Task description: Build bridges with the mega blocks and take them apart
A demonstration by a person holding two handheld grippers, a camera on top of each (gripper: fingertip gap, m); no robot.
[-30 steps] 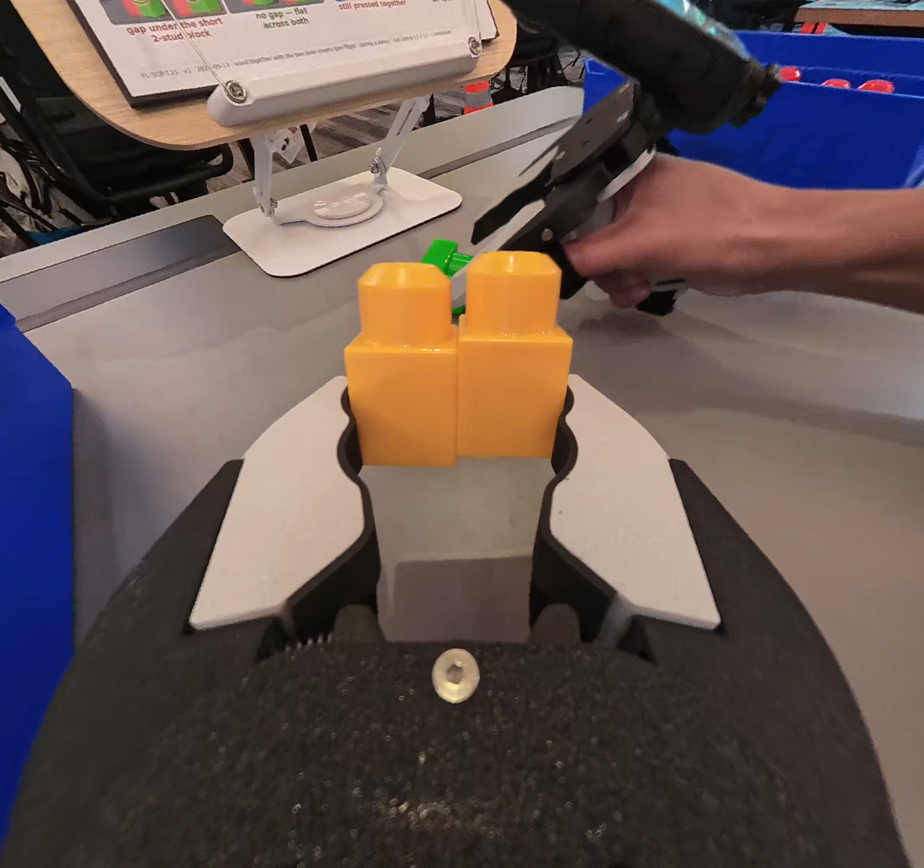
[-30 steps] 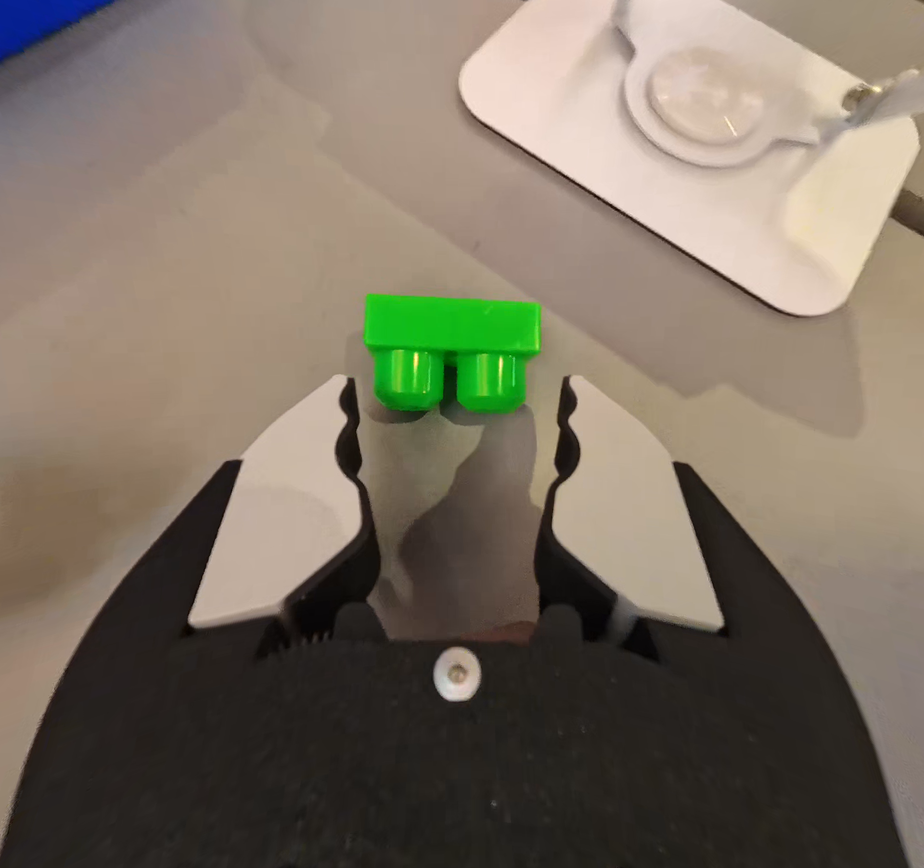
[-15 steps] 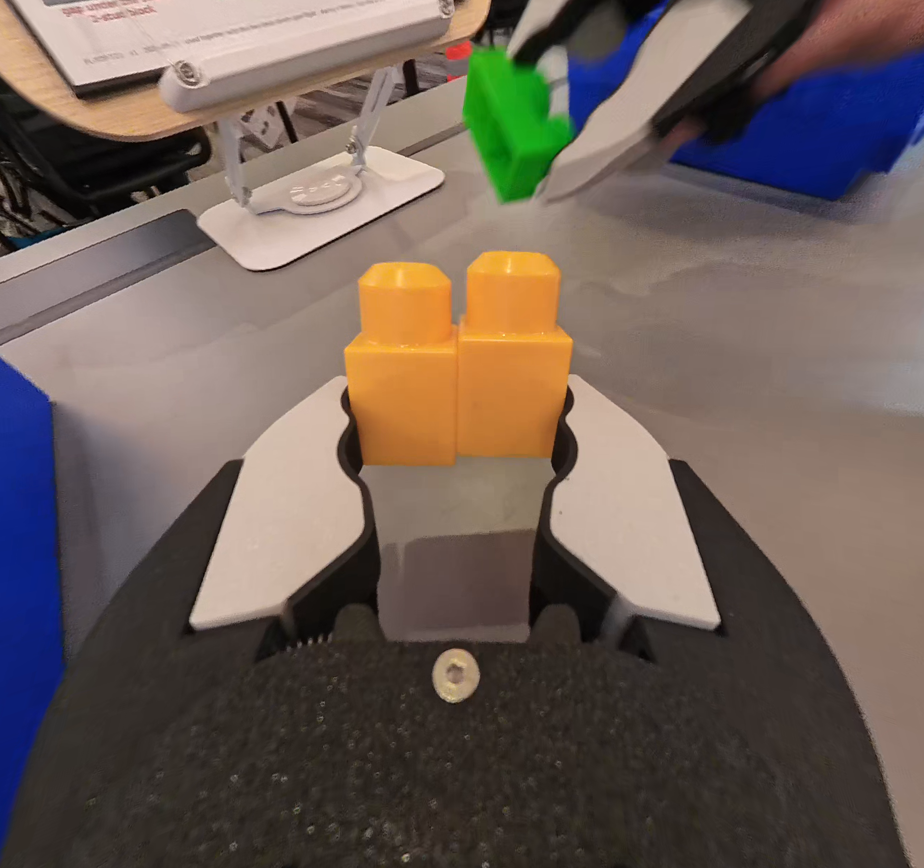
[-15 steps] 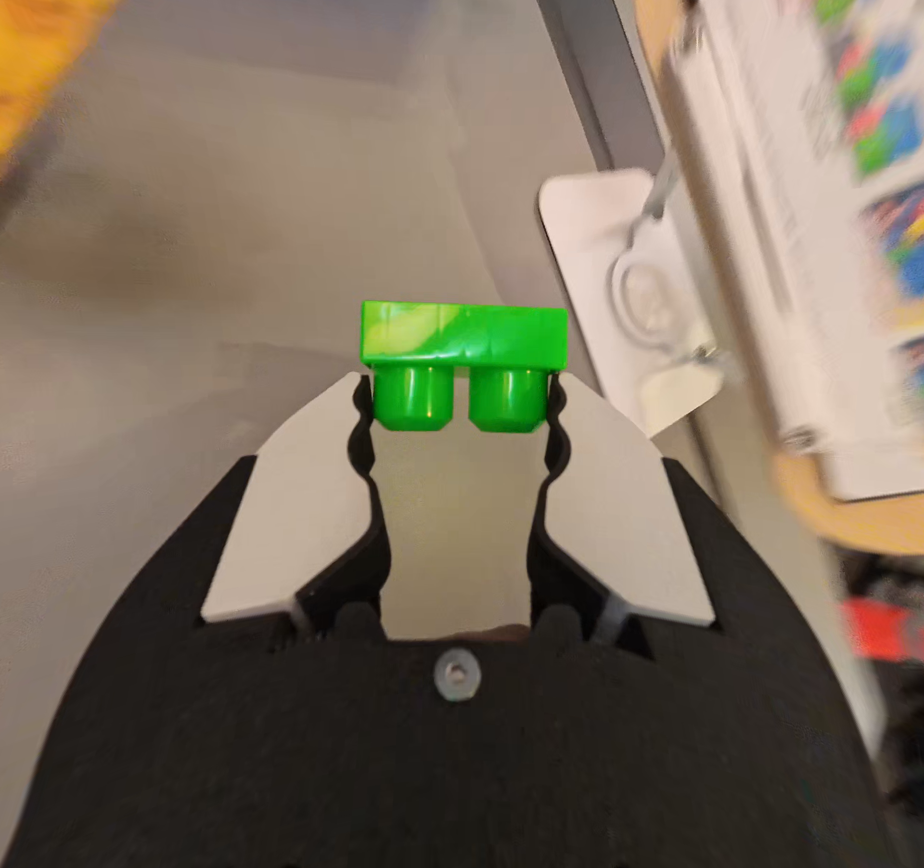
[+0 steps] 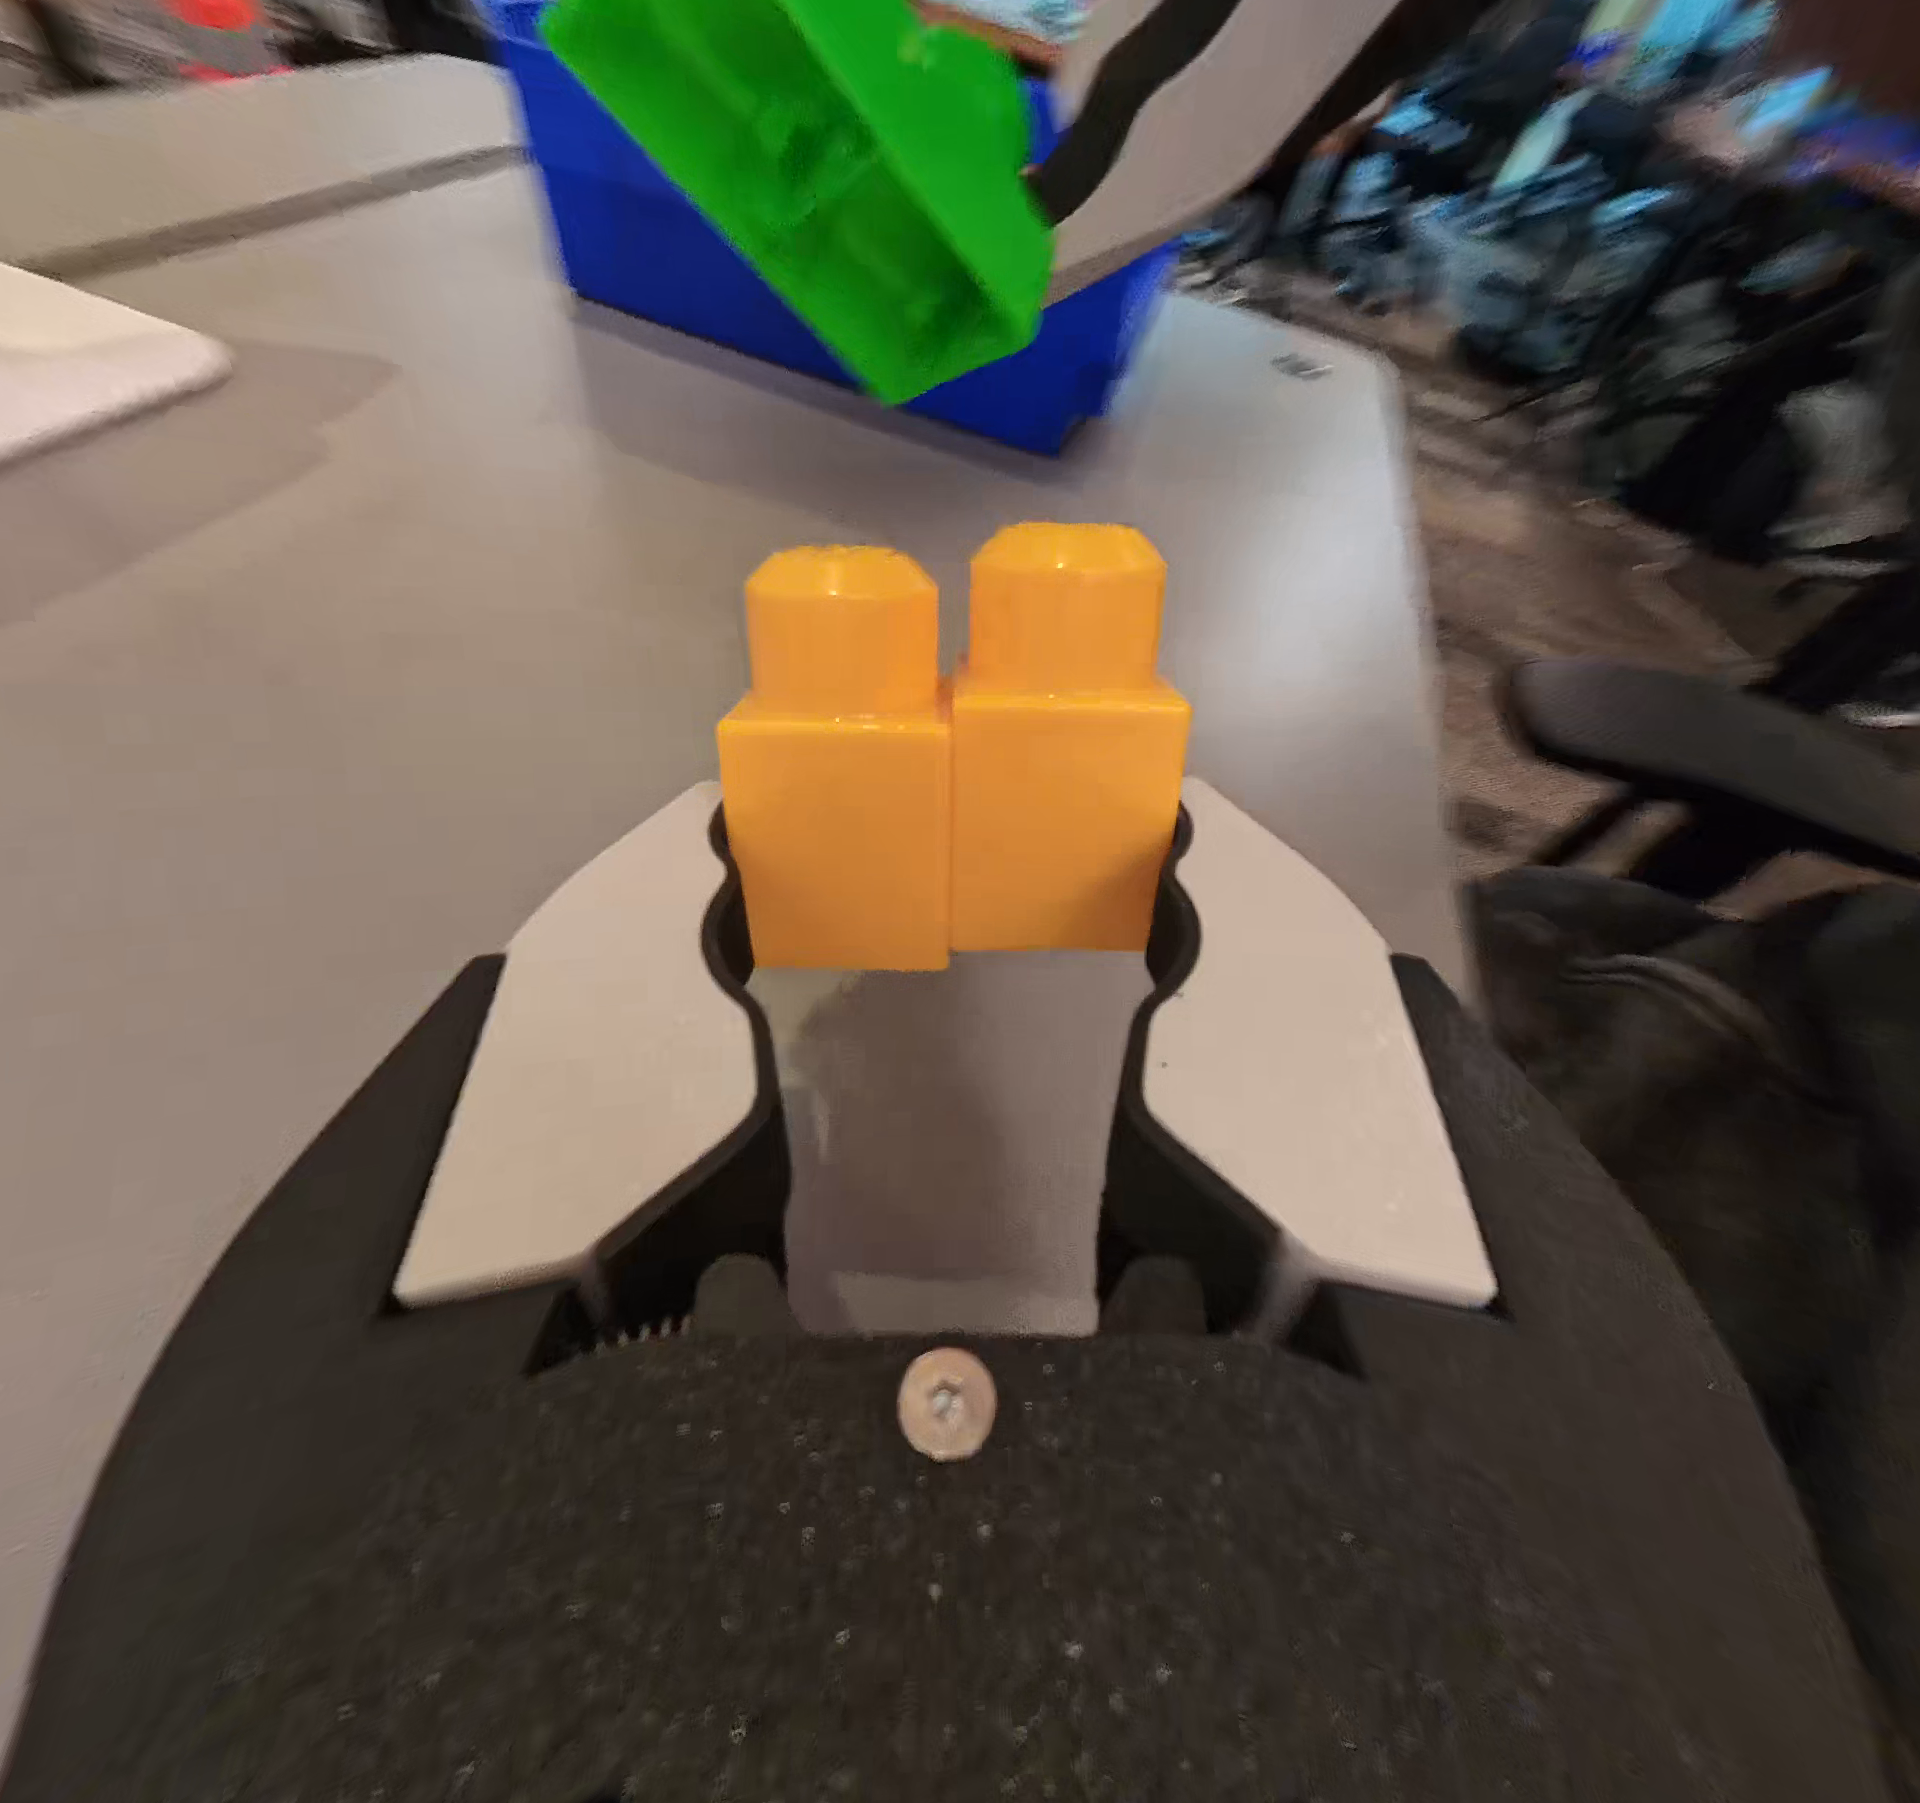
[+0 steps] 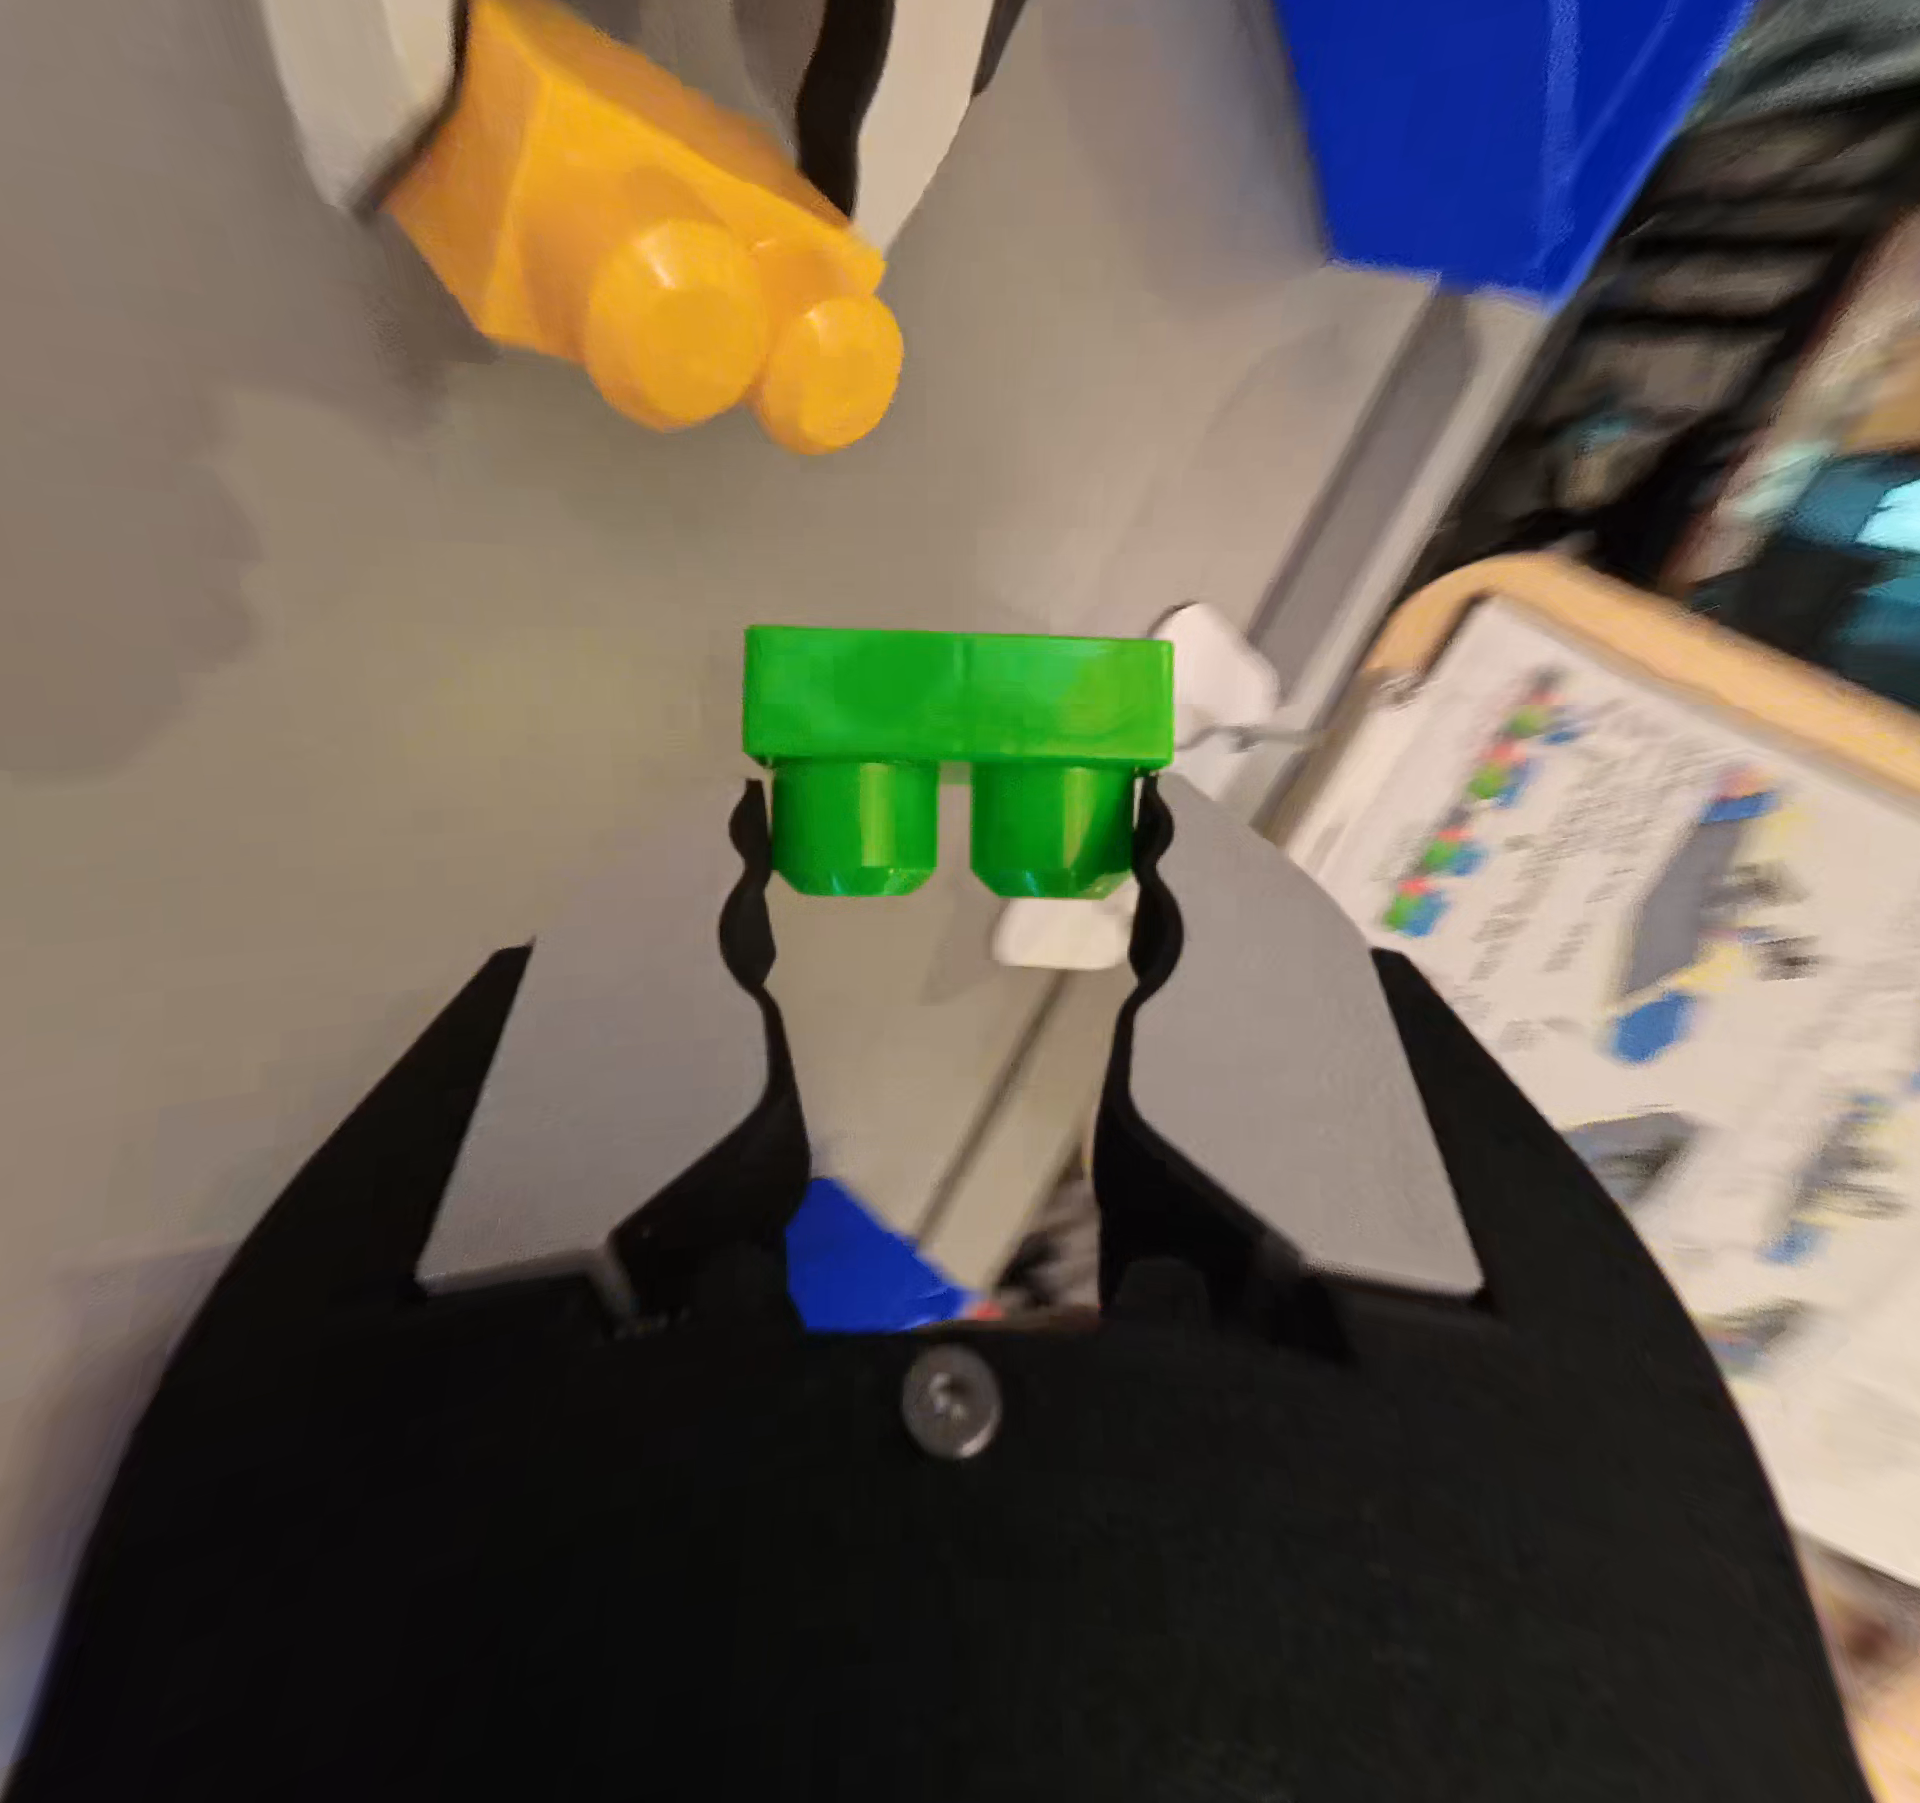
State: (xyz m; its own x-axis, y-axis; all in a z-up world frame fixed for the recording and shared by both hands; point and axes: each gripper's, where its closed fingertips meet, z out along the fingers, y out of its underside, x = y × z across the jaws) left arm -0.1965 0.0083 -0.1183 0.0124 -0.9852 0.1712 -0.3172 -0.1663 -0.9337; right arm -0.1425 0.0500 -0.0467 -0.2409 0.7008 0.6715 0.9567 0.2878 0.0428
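Note:
My left gripper (image 5: 951, 860) is shut on two orange single-stud blocks (image 5: 951, 777) held side by side, studs pointing away from the camera. My right gripper (image 6: 951, 818) is shut on the studs of a green two-stud block (image 6: 956, 699). In the left wrist view the green block (image 5: 821, 132) hangs above and beyond the orange blocks, its hollow underside facing them, a gap between. In the right wrist view the orange blocks (image 6: 644, 257) sit at the upper left in the left gripper's fingers (image 6: 332, 60).
A blue bin (image 5: 665, 226) stands on the grey table (image 5: 312, 662) beyond the blocks. The table edge runs down the right, with chairs (image 5: 1714, 766) past it. A wooden stand with an instruction sheet (image 6: 1621, 922) and its white base (image 5: 73, 371) are nearby.
My right gripper closed on the green block, lifted it off the table and swung it up over the orange blocks. The left gripper turned right, still holding its blocks.

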